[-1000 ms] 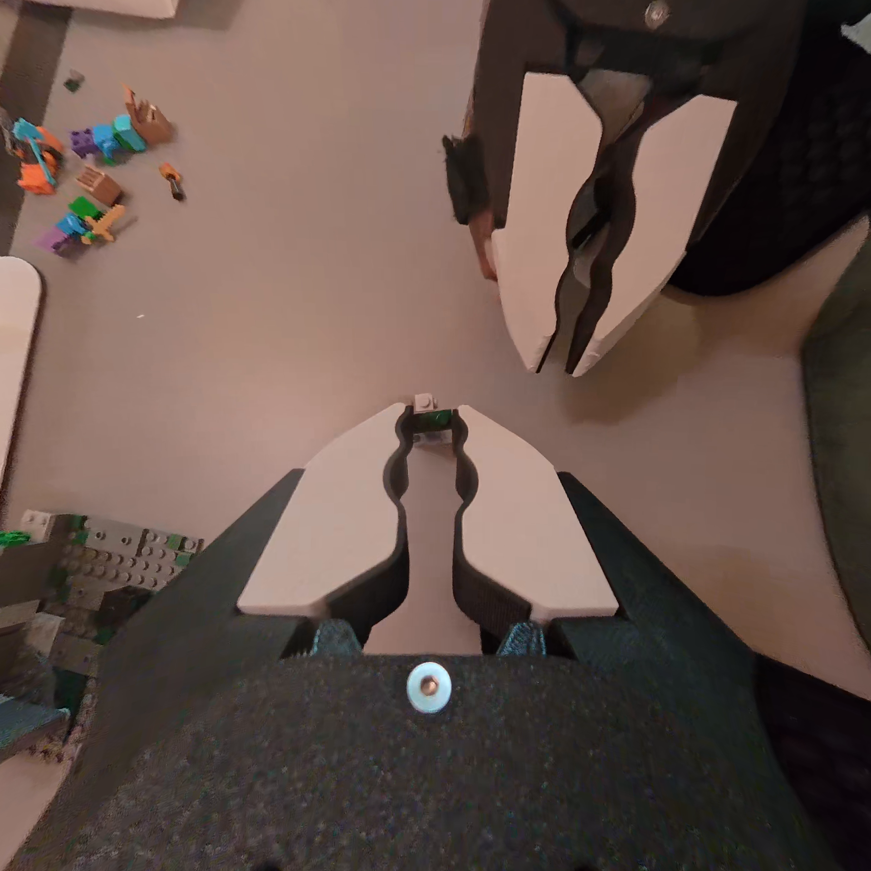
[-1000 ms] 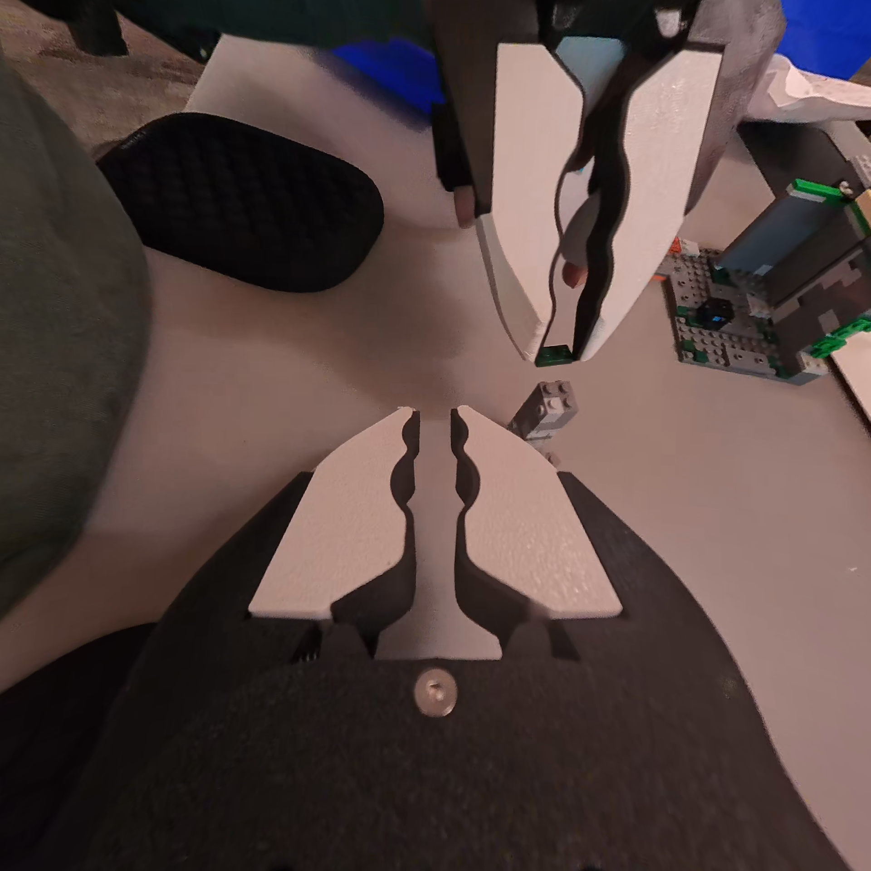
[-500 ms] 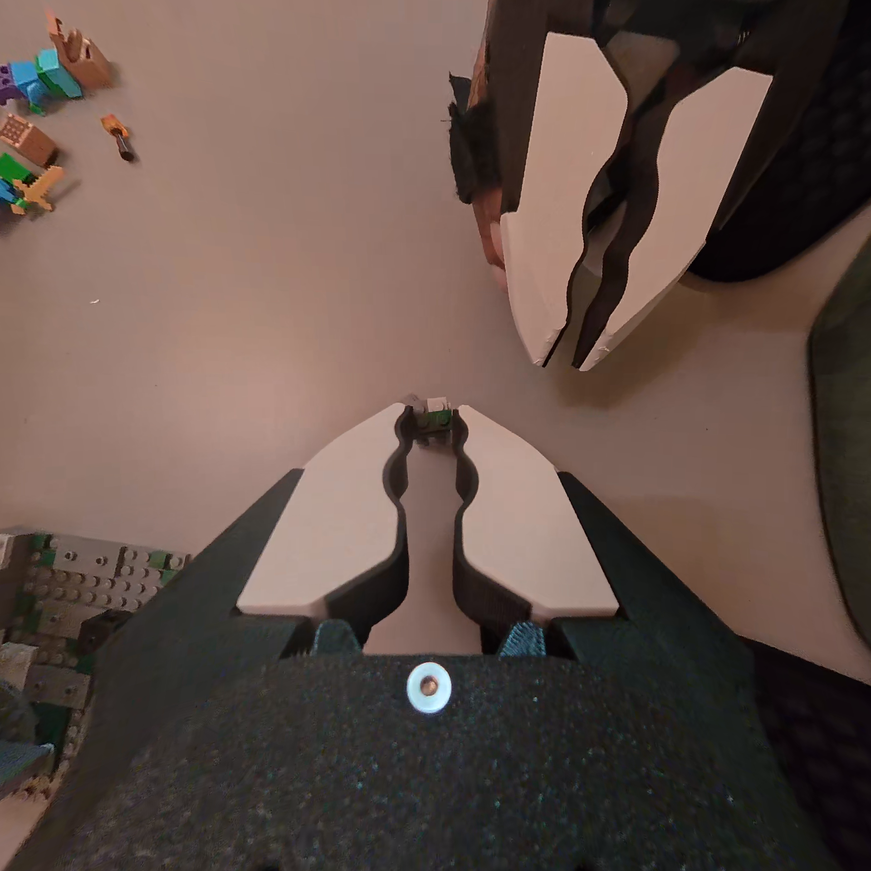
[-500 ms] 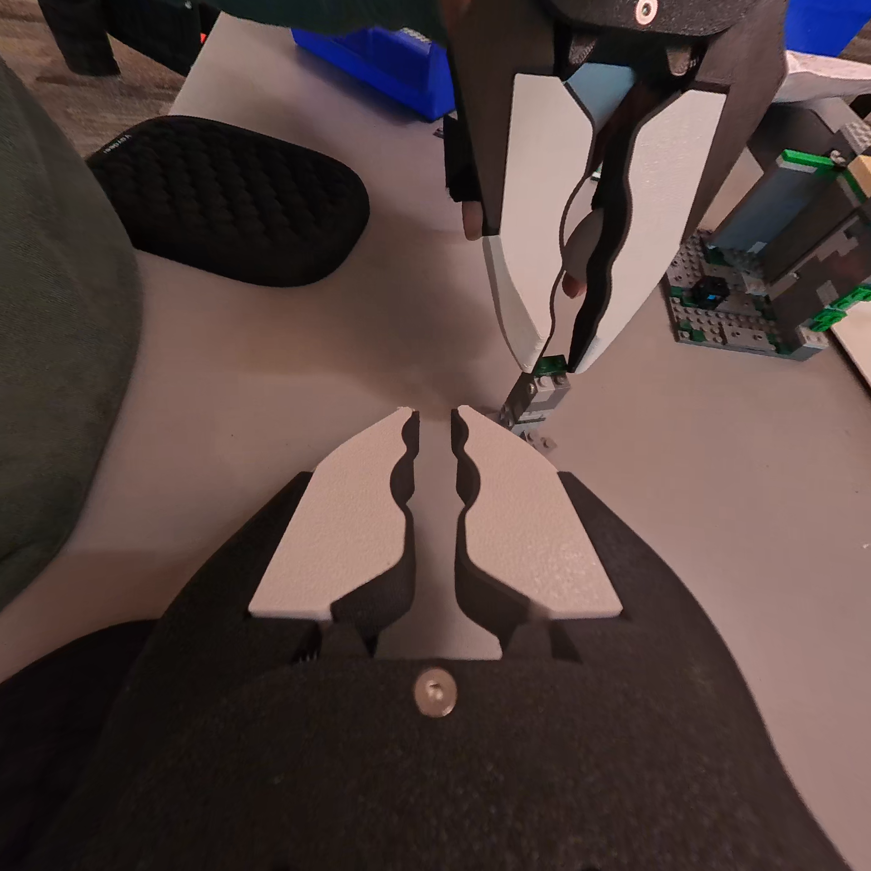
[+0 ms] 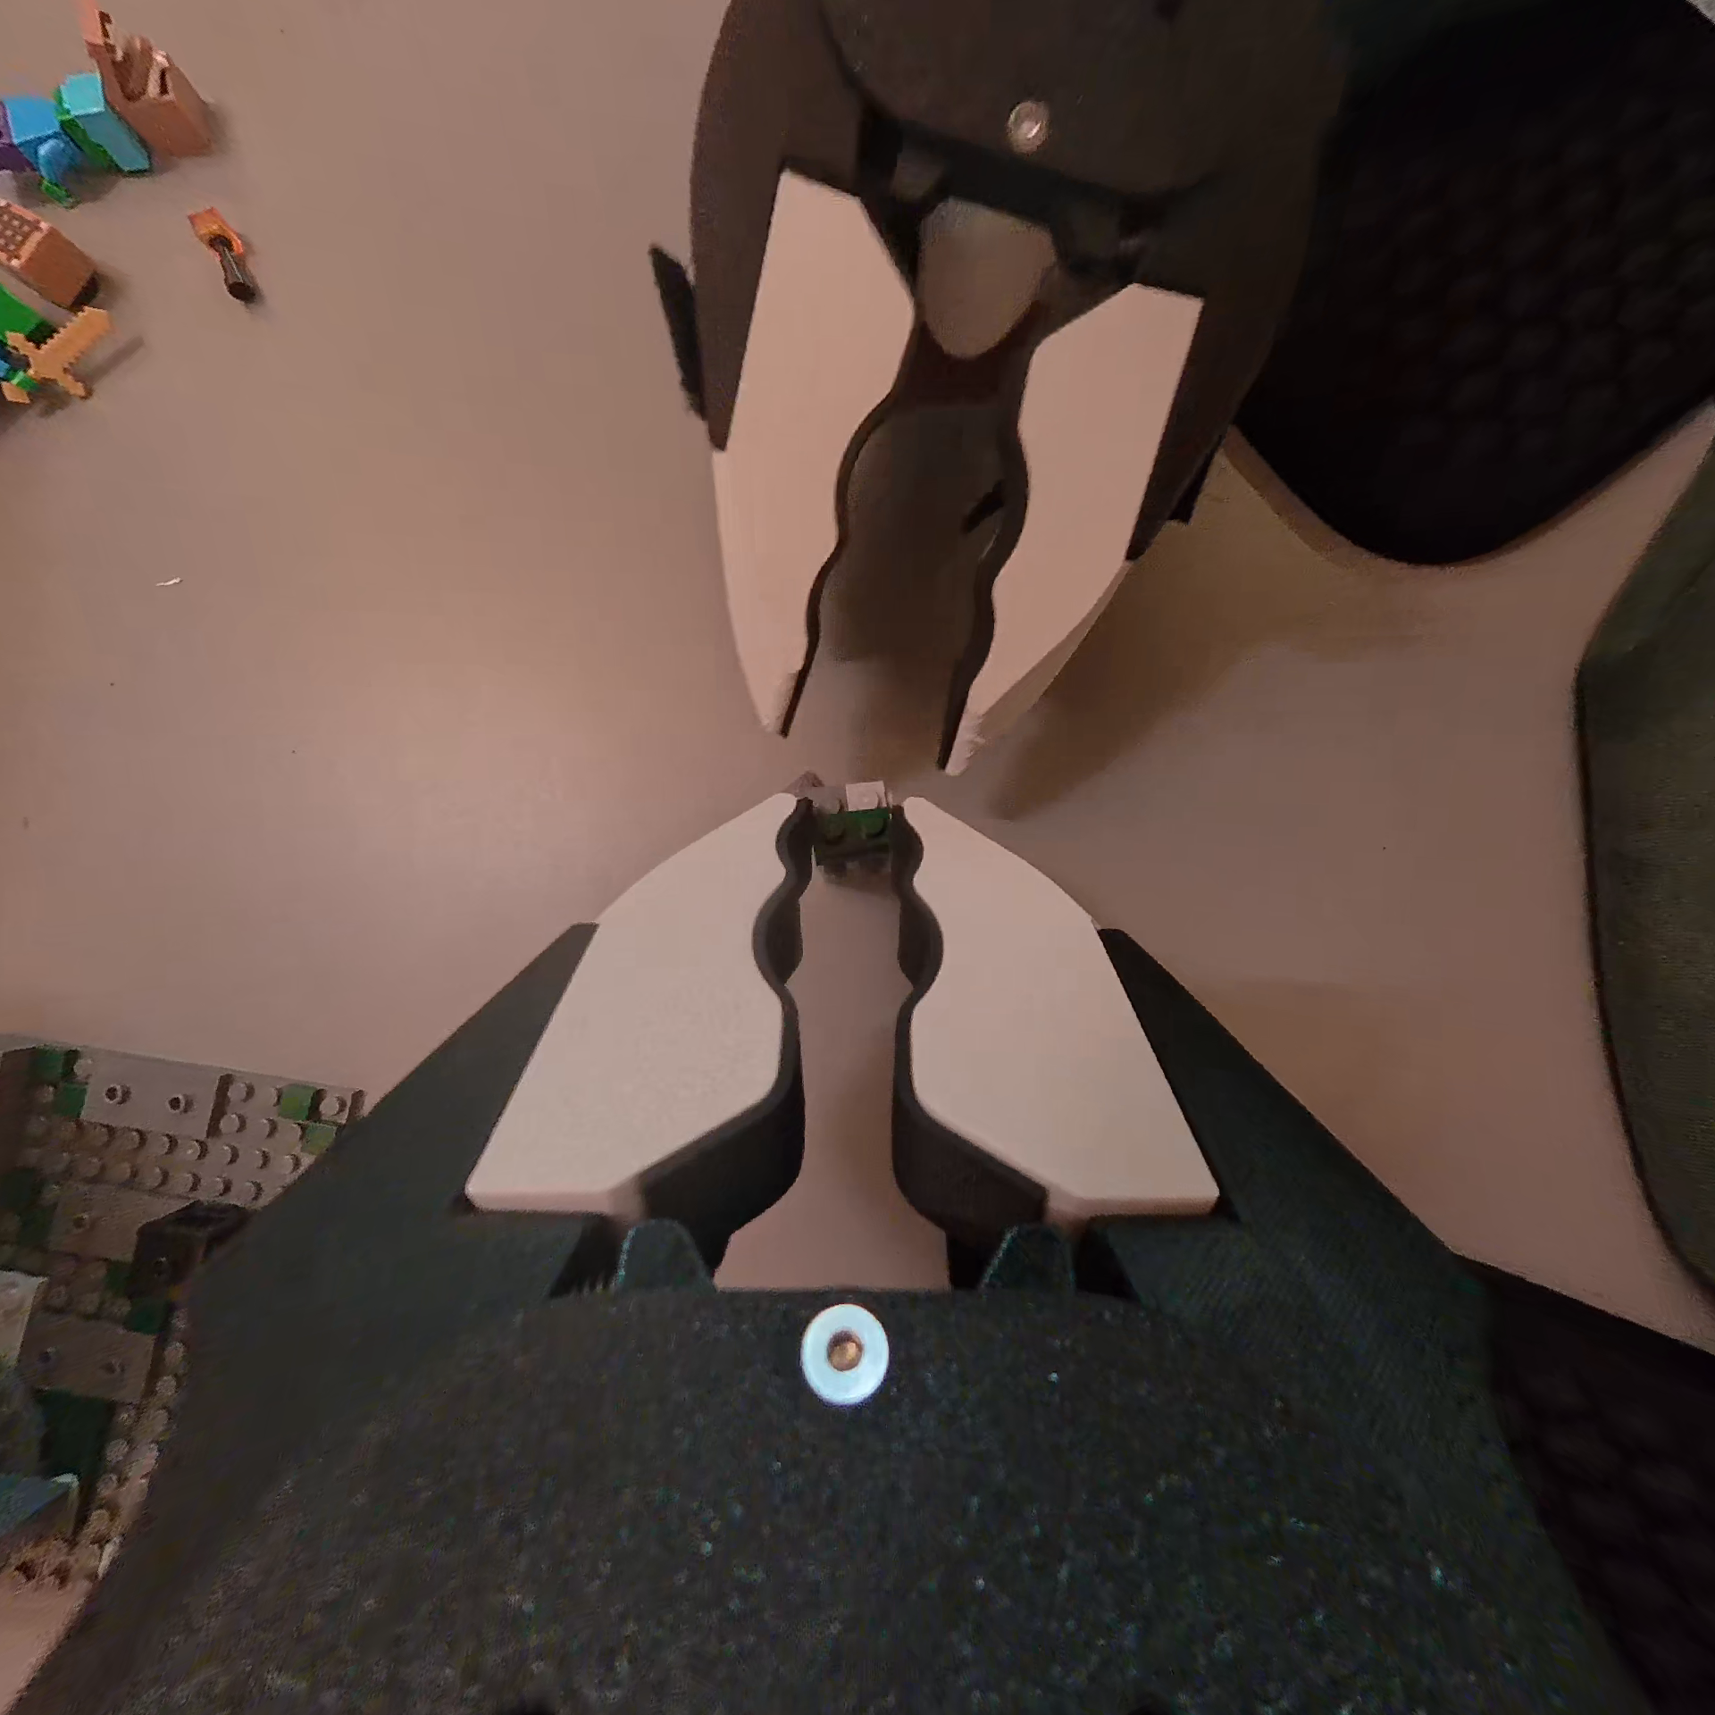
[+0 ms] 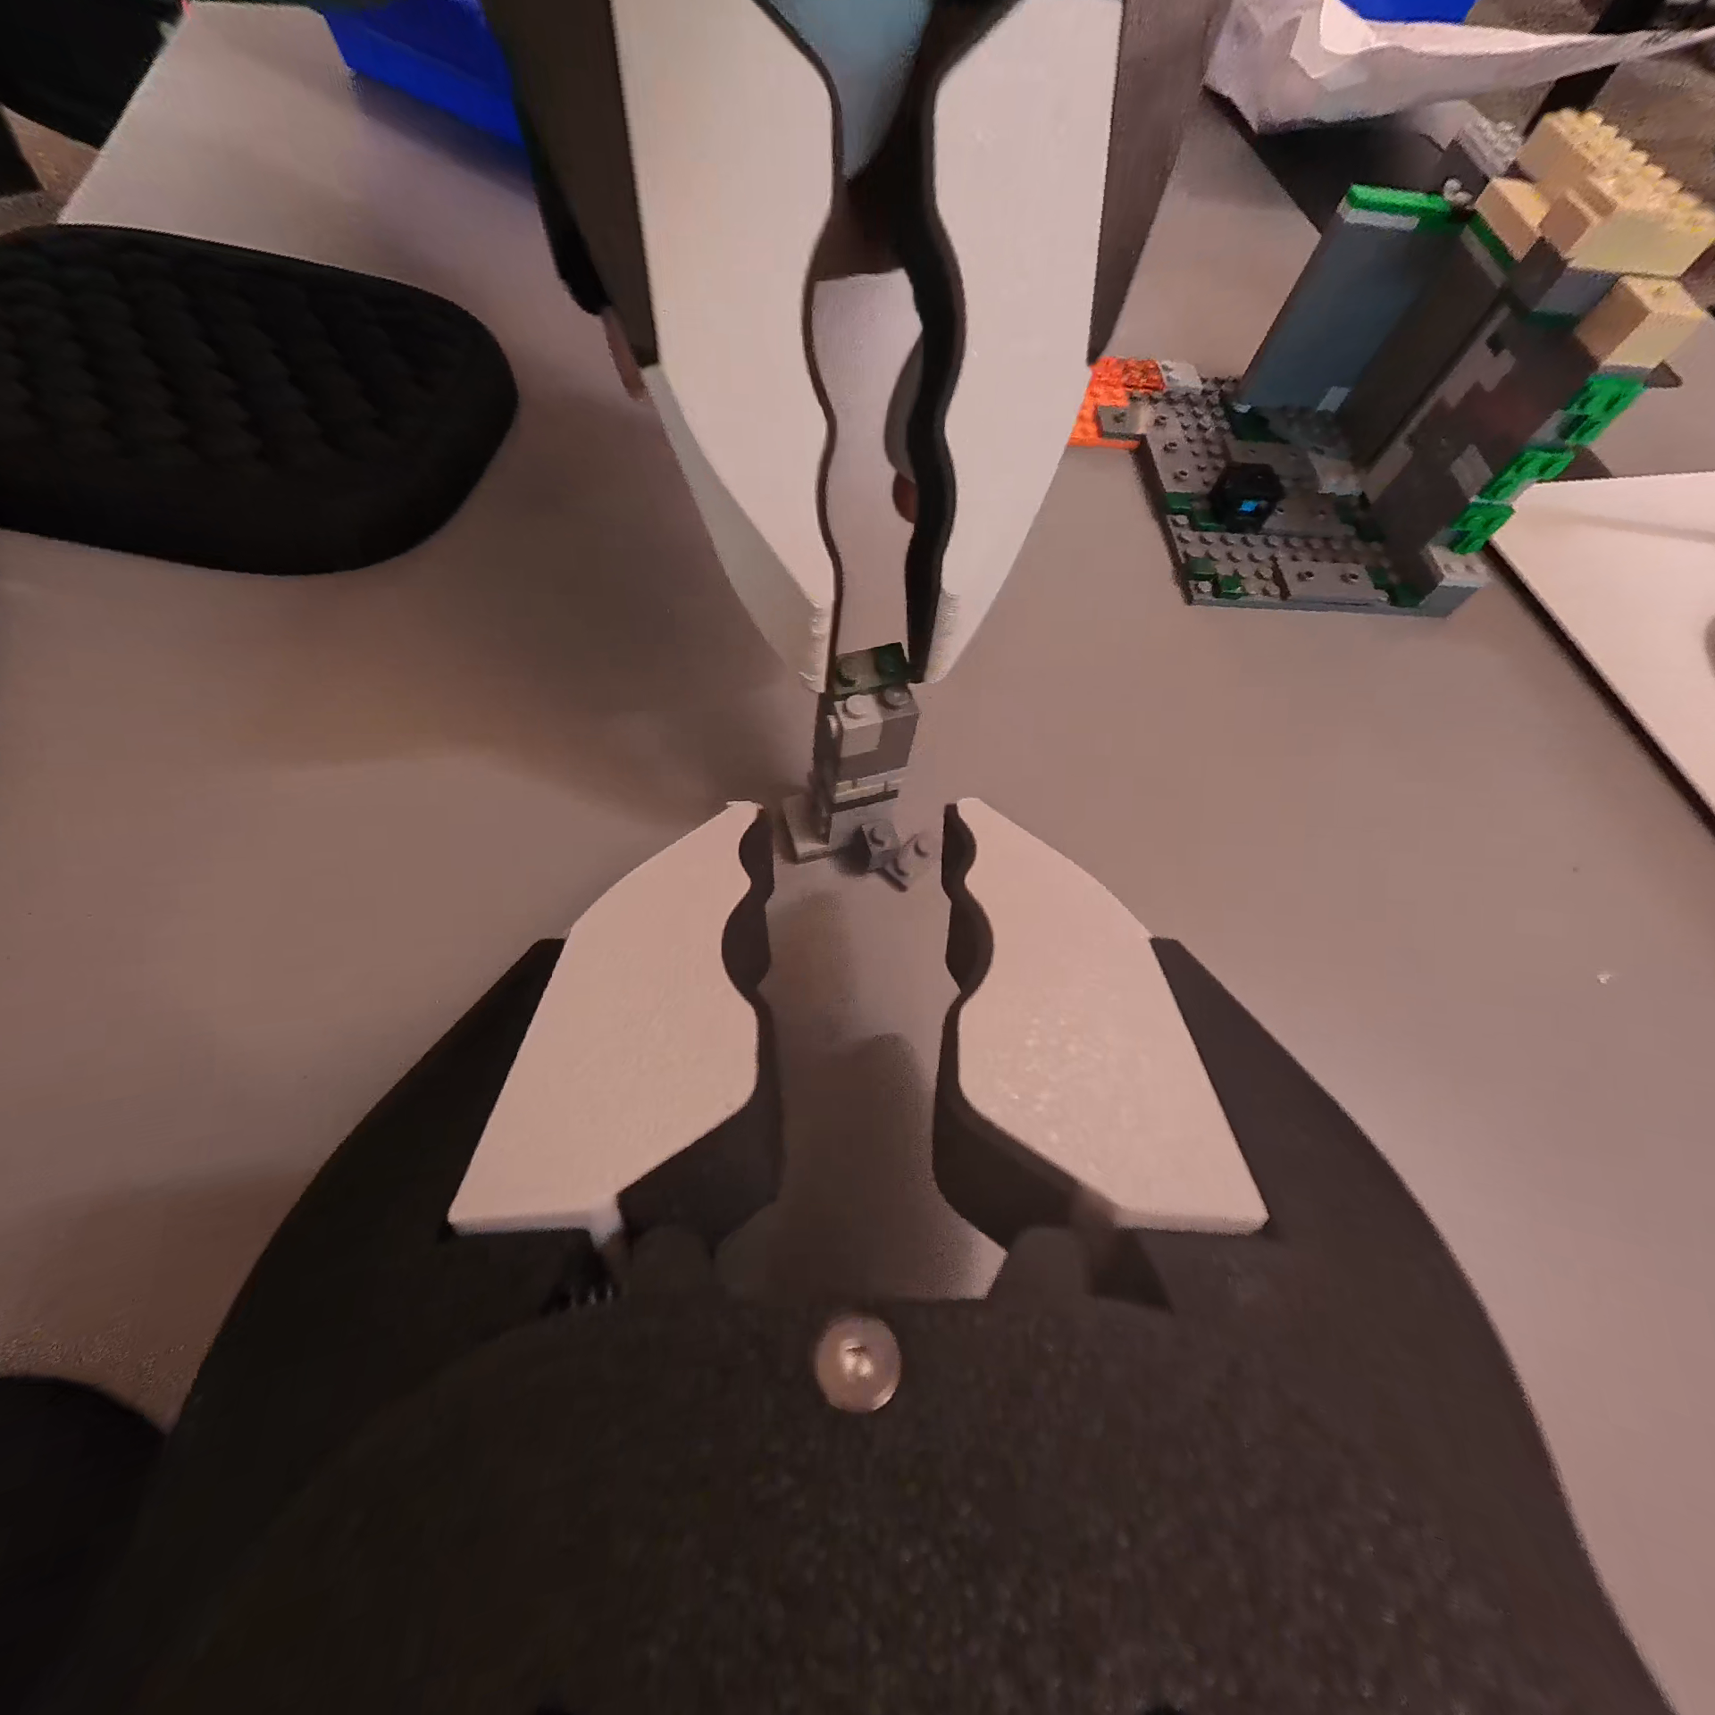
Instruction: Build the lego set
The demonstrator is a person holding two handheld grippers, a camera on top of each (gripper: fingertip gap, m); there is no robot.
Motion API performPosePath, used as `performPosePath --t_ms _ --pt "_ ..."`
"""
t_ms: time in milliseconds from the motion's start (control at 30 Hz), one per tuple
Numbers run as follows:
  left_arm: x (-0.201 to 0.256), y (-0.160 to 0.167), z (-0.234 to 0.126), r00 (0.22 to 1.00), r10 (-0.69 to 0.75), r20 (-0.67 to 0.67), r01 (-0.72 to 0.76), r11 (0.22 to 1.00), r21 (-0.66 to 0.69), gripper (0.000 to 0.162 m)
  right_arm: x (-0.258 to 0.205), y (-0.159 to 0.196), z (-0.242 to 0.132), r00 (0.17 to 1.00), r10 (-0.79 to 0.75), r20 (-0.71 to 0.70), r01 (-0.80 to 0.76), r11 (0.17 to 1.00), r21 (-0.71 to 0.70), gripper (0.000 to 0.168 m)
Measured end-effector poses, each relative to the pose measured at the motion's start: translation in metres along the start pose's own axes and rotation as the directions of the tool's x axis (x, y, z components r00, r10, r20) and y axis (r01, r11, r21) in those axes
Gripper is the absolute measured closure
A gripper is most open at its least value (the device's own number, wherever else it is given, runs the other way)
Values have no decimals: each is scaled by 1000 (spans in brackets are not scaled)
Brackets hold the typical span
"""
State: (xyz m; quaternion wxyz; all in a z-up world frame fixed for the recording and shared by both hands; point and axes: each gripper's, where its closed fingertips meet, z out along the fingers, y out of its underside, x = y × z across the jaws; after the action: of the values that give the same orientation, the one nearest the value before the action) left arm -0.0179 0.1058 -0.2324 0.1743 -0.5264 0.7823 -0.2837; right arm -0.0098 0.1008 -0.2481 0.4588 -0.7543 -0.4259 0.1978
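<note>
where hidden leftward, grey column [image 6: 858,752] shows.

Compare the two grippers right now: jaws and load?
The left gripper has its jaws shut on a small green plate atop a grey brick stack; the right gripper has its jaws open and empty. The left points down at the stack; the right sits low beside its base. Both have white fingers.
</note>
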Motion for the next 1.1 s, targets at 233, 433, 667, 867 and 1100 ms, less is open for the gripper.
performPosePath --t_ms 233,433,667,867,1100 --pt "0 1 -1 1000 -7 -8 7 1000 25 146 2 -3 21 997 2 76 -2 1000 3 132" --pt "0 2 -2 1000 -10 -12 10 998 57 146 -2 -5 27 991 -8 132 6 1000 17 144" --pt "1 1 -1 1000 -8 -17 9 997 81 146 -4 -1 26 991 -31 127 30 1000 8 145" --pt "1 0 0 1000 -2 -25 5 996 90 146 -3 -1 28 991 -31 129 32 1000 -2 150" --pt "5 7 2 999 6 -39 -3 997 76 143 -5 -3 25 989 -23 145 21 1000 18 151"
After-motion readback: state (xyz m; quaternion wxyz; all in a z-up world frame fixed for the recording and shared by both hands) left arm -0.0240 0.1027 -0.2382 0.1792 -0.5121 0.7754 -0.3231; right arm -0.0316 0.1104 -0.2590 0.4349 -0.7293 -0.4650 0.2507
